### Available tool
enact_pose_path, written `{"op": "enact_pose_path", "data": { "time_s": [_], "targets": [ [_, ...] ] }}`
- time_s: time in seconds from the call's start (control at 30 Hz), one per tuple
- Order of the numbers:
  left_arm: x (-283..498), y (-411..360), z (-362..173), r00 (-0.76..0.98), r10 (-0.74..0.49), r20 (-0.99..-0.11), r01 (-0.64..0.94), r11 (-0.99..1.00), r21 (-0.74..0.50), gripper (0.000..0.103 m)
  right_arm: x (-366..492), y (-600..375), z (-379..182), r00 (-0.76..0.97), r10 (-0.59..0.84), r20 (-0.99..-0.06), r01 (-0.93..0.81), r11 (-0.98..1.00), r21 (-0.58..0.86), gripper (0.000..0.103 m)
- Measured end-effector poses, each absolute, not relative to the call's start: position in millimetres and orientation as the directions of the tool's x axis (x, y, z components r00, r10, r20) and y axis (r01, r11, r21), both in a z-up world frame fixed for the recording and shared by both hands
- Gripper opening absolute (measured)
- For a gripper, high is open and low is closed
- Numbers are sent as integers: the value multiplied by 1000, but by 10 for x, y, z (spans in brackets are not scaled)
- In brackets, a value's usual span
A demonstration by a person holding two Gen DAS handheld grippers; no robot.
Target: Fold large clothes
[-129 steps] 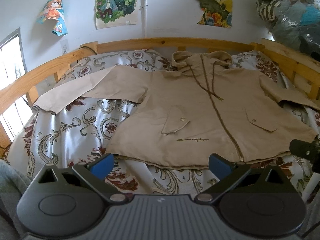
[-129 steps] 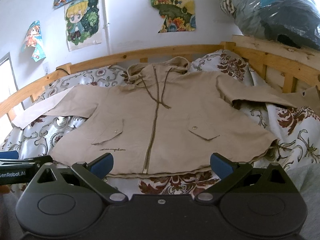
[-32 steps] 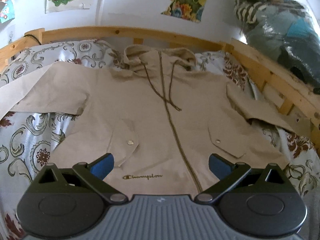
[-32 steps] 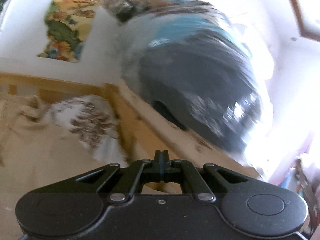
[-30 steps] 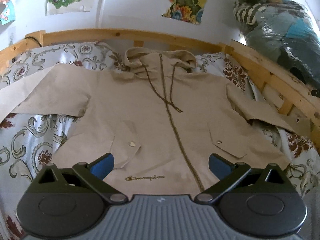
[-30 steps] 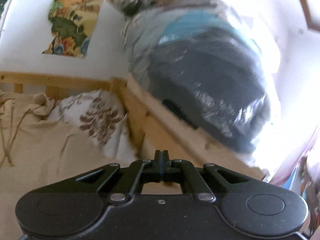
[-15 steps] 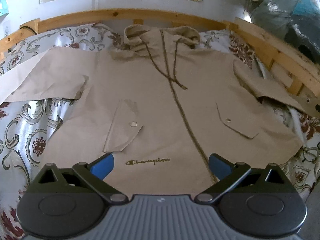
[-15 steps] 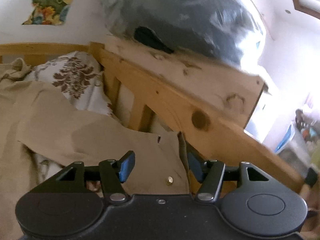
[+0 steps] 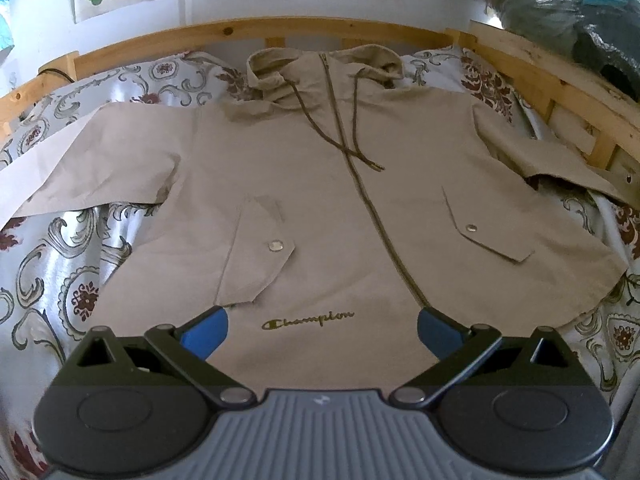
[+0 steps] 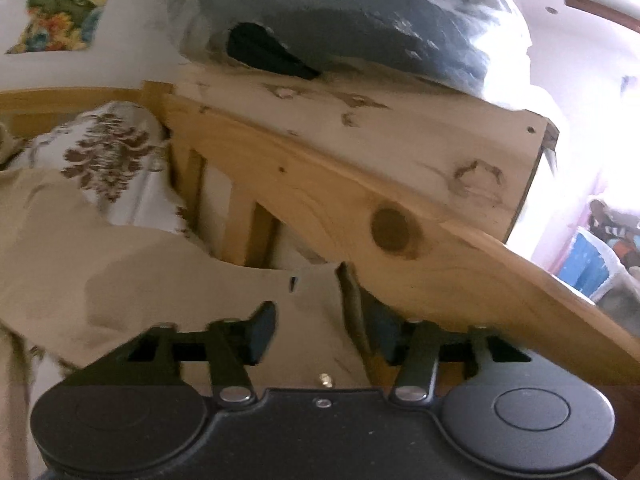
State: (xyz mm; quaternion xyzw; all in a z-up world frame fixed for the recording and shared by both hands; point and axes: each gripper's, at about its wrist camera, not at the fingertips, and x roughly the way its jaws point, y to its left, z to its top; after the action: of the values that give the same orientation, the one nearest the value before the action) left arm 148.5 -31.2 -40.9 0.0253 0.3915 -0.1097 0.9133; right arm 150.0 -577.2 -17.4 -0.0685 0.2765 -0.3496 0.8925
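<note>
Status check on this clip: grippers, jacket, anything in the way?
Left gripper open above jacket hem. Right gripper jaws just closing around sleeve cuff, not clamped. Jacket flat, unfolded. Wooden bed rail close beside cuff.

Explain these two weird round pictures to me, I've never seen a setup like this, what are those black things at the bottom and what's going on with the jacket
There is no robot here. A person holds a two-finger tool in each hand, and each tool carries a wide-angle camera looking along its fingers; that bends the pictures.

One picture is from the left hand-held gripper. Its blue-tipped fingers stand wide open above the hem of a beige jacket, which lies flat and zipped on a patterned bedspread inside a wooden bed frame. It holds nothing.

The other is from the right hand-held gripper, down at the bed's side rail. The cuff of the jacket's sleeve lies between its fingers. The jaws have just been closing, but a gap still shows on both sides, so the cuff isn't pinched yet.
</note>
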Motion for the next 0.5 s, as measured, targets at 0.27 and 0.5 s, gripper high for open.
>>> {"op": "enact_pose_path", "data": {
  "time_s": [0.27, 0.5],
  "targets": [
    [1451, -224, -260, 694, -203, -691, 208, 975, -79, 102, 1464, -5546, 168, 663, -614, -429, 540, 789, -294, 0],
    [1445, -85, -147, 709, -247, -661, 204, 969, -142, 102, 1697, -4708, 1183, 853, -395, -342, 373, 919, -131, 0]
  ]
}}
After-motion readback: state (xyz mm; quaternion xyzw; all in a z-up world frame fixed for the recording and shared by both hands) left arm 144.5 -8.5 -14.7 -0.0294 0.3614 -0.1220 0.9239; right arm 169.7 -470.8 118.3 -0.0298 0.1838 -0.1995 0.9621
